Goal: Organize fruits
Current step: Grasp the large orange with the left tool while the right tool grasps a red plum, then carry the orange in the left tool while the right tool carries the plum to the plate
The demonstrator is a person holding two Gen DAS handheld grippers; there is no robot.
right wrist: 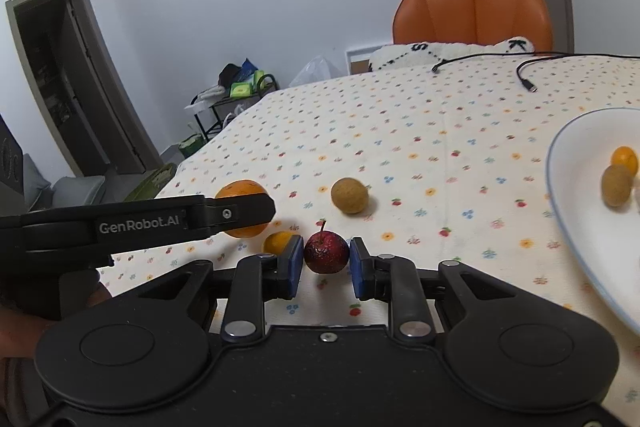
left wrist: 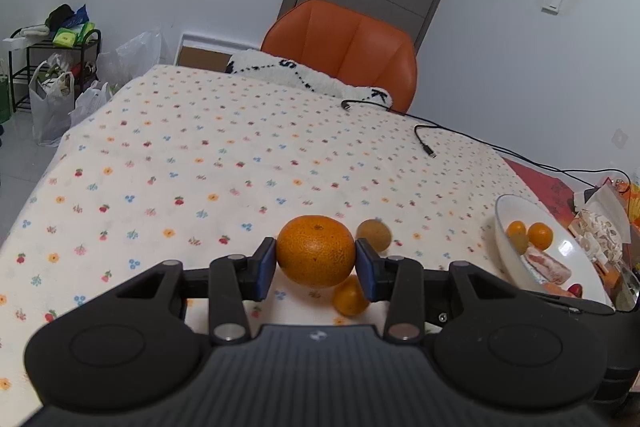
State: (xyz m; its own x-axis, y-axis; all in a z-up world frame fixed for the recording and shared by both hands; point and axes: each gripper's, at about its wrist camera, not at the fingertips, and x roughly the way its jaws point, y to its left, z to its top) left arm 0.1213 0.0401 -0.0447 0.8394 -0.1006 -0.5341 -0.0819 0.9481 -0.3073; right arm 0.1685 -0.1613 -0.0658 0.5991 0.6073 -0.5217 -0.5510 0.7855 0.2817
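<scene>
In the left wrist view my left gripper (left wrist: 316, 257) is shut on a large orange (left wrist: 316, 251), with a blue pad pressed against each side. A small orange kumquat (left wrist: 350, 297) lies just under it, and a tan round fruit (left wrist: 374, 235) sits behind. In the right wrist view my right gripper (right wrist: 326, 261) is shut on a small dark red fruit (right wrist: 326, 253) with a stem. The kumquat (right wrist: 278, 242) is beside its left finger, and the tan fruit (right wrist: 349, 201) lies beyond. The left gripper (right wrist: 248, 213) holds the large orange (right wrist: 242, 189) at the left. A white bowl (right wrist: 560, 155) holds small fruits.
The table wears a flowered cloth (left wrist: 180, 167). The bowl (left wrist: 504, 227) stands at its right edge beside boxes and clutter (left wrist: 596, 227). Black cables (left wrist: 432, 143) trail across the far side. An orange chair (left wrist: 344, 47) with a white blanket stands behind the table.
</scene>
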